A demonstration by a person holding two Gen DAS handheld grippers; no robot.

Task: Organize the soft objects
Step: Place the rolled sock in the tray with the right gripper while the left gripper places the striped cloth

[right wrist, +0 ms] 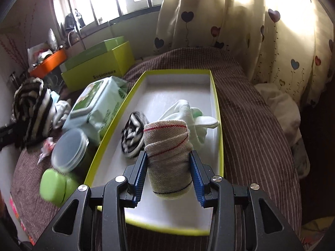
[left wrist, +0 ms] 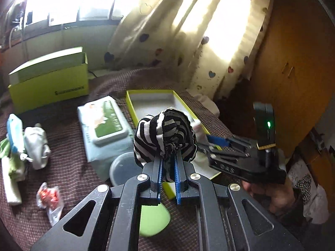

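My left gripper (left wrist: pixel 169 156) is shut on a black-and-white striped sock ball (left wrist: pixel 165 136), held above the bed near the shallow lime-edged box lid (left wrist: pixel 146 102). My right gripper (right wrist: pixel 168 159) is shut on a beige rolled sock with red stitching (right wrist: pixel 169 154), held over the same lid (right wrist: pixel 180 85). In the lid lie a striped sock ball (right wrist: pixel 132 133) and a pale green-white sock bundle (right wrist: pixel 188 113). The right gripper also shows in the left wrist view (left wrist: pixel 217 141) over the lid. The left-held striped sock shows at the far left of the right wrist view (right wrist: pixel 31 108).
On the brown checked bedspread (left wrist: pixel 69 146) lie a wipes pack (left wrist: pixel 102 125), a lidded round jar (right wrist: pixel 69 148), a green case (right wrist: pixel 54 186), a lime box (left wrist: pixel 50 81), loose cloths (left wrist: pixel 25 144) and a wrapper (left wrist: pixel 50 198). Heart-print curtains (right wrist: pixel 230 27) hang behind.
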